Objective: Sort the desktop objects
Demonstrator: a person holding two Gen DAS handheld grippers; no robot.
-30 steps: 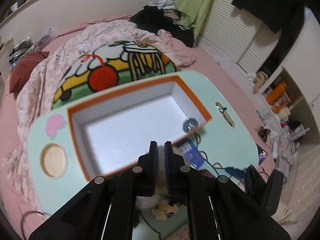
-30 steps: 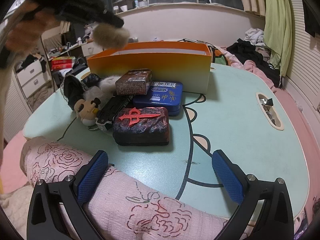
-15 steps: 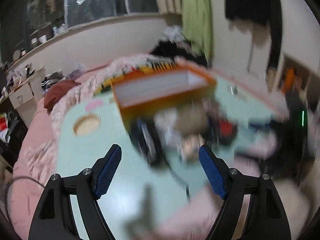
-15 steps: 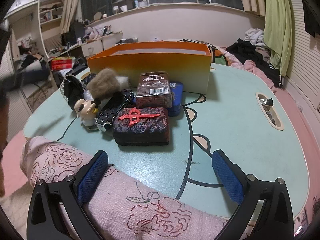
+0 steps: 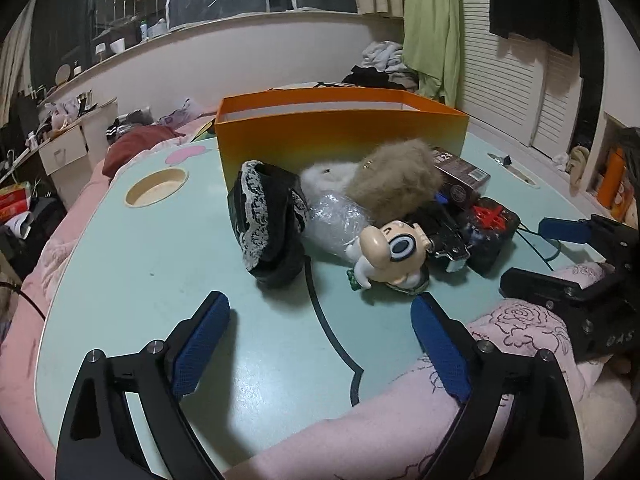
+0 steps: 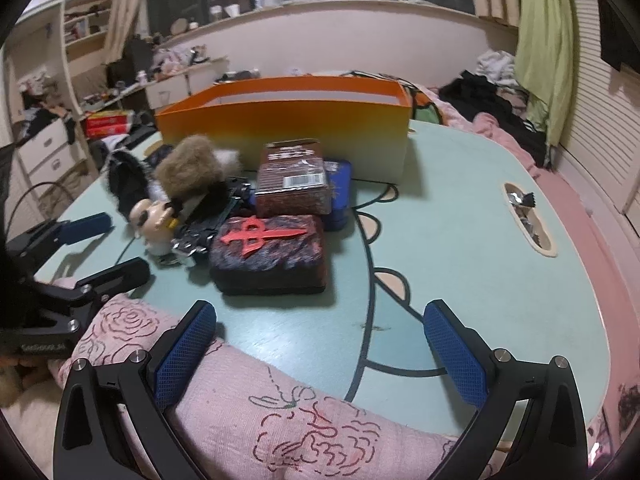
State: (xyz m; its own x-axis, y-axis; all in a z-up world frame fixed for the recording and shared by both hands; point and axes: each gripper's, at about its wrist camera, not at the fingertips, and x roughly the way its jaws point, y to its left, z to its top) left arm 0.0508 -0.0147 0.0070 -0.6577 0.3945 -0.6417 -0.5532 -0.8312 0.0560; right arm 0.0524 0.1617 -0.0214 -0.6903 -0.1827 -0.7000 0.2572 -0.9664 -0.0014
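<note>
An orange box (image 5: 340, 136) stands on the mint table (image 5: 140, 260). In front of it lies a pile: a brown furry pouch (image 5: 394, 180) on top, a black lace piece (image 5: 264, 216), a cartoon figure (image 5: 392, 248), a dark case with a red cross (image 6: 268, 256), a brown card box (image 6: 294, 180) and a blue tin (image 6: 340, 192). My left gripper (image 5: 320, 304) hovers near the table's front edge, its jaws opening with nothing between them. My right gripper (image 6: 320, 312) stands open and empty in front of the dark case.
A pink cushion with rose drawings (image 6: 260, 400) lies along the table's near edge under both grippers. The table has a round cup hole (image 5: 156, 188) at the left and a slot with small items (image 6: 528, 216) at the right. A bed and clothes lie behind.
The left gripper, shut on the furry pouch above the box, let it go and came down and back. The pouch now rests on the pile. The right gripper has kept still.
</note>
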